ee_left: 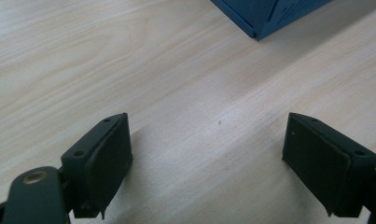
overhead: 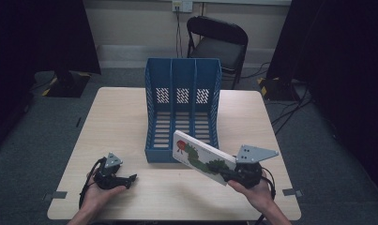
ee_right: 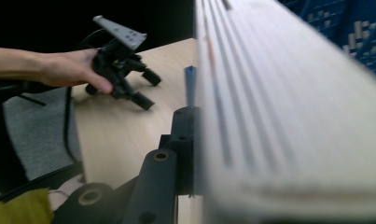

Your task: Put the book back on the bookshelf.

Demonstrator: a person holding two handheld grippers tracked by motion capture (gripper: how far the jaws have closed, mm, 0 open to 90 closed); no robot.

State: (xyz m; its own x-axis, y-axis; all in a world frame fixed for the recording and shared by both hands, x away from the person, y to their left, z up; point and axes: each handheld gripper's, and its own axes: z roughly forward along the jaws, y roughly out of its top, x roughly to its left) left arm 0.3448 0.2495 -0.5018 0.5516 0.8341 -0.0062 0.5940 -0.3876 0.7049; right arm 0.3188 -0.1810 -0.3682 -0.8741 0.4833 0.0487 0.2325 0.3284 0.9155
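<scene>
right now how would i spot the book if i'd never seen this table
Find the blue three-slot file rack standing mid-table. At its front right corner, a white picture book tilts off the table, clamped in the right tongs. Its cover shows a green caterpillar.

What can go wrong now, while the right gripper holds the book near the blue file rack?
1. The right gripper clamps the book only at one end, and the book is tilted above the table. It may droop or slip out.
2. The book's far corner is close to the low front wall of the blue file rack. It may catch there or on a divider and push the rack.
3. The left gripper is open and apart from the book, so nothing steadies rack or book.
</scene>
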